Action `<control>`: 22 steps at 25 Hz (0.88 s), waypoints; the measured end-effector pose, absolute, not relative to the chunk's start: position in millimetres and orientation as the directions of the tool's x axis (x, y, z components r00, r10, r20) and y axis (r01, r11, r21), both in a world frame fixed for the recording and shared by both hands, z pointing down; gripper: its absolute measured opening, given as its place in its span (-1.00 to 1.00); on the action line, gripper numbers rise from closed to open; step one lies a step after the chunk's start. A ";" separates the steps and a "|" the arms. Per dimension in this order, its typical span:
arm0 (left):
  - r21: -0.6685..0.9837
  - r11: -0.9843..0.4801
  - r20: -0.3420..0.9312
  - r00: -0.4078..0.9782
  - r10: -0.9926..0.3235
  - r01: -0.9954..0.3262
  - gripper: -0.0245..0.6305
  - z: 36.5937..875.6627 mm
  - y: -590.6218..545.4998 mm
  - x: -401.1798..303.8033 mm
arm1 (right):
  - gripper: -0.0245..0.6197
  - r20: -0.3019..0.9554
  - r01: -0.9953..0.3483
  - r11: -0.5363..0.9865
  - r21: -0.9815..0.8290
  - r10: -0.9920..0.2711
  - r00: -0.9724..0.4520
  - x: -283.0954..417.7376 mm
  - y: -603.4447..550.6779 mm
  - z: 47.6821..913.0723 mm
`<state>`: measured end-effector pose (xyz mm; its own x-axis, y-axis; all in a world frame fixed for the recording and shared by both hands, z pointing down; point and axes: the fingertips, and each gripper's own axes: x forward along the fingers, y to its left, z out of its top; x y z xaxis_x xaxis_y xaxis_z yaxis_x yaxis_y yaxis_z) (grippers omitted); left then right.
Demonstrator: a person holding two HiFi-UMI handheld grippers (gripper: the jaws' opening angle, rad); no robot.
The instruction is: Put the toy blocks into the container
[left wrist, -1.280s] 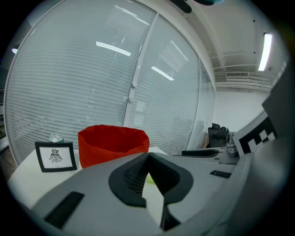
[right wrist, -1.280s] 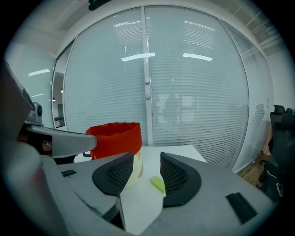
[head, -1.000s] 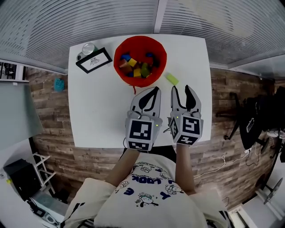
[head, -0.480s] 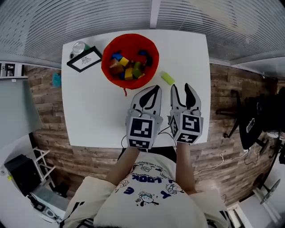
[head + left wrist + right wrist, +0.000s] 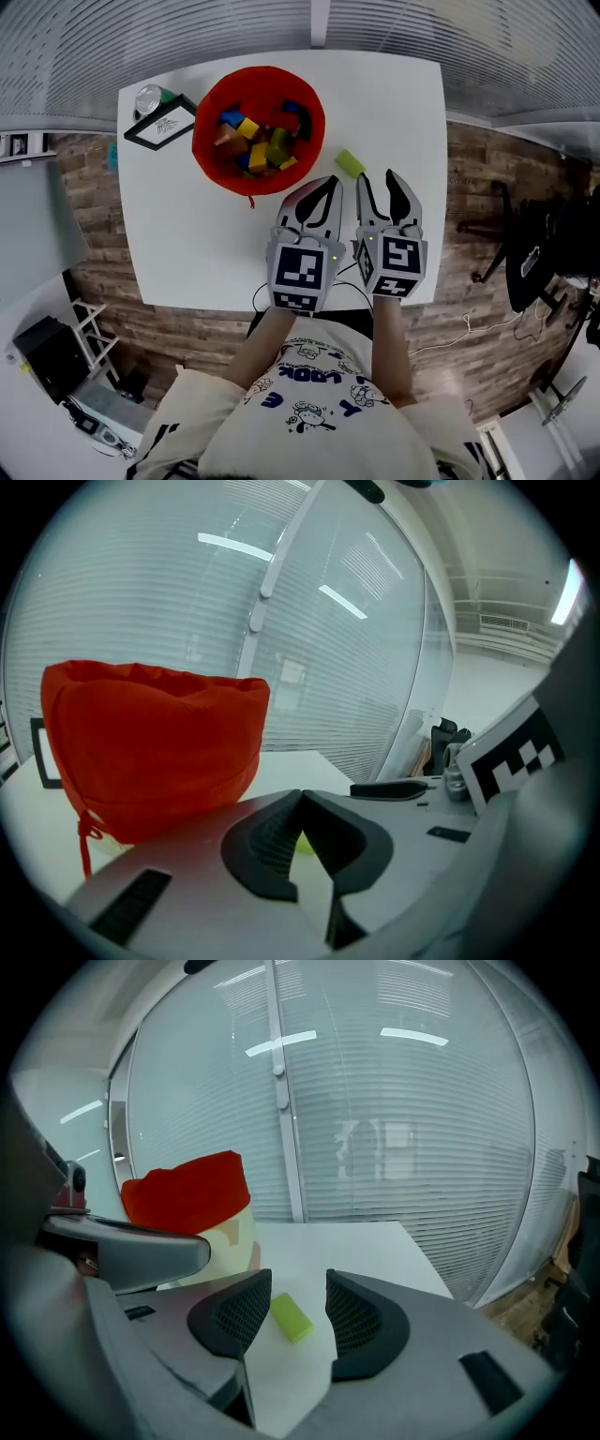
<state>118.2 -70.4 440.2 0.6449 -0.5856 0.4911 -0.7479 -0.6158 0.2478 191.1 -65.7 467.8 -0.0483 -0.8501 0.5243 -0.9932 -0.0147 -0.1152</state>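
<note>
Both grippers have crept forward and down over the last second, so the gap between the right gripper's tips and the loose block is noticeably smaller than it was.

Right gripper (image 5: 298,1281) has its jaws standing apart with nothing in them. In its own view the green block (image 5: 291,1318) lies on the table just ahead, roughly in line with the gap and a touch closer to the left-hand pad. No pad is touching it.

Left gripper (image 5: 300,795) is closed tip to tip and empty. You can just catch a sliver of green through the gap under its tips, probably that same block.

From the head view, the green block (image 5: 350,163) sits just beyond the right gripper (image 5: 381,178), slightly off toward the left gripper (image 5: 328,184). Its long axis runs diagonally, far-left to near-right, so it's skewed to the jaw line. I'd guess a small twist gets the pads on the long sides. Right hand is the obvious pick: open and already lined up.

The red container (image 5: 309,112), already full of toy blocks (image 5: 253,141), is just past the left gripper on the white table (image 5: 187,234), with a framed card (image 5: 159,123) beside it.
</note>
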 end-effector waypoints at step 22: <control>0.289 -0.570 0.568 0.617 -0.545 -0.769 -0.83 482.2 -72.8 123.3 | -0.37 0.625 -0.983 0.146 -0.111 -0.758 -0.184 174.8 -82.0 521.5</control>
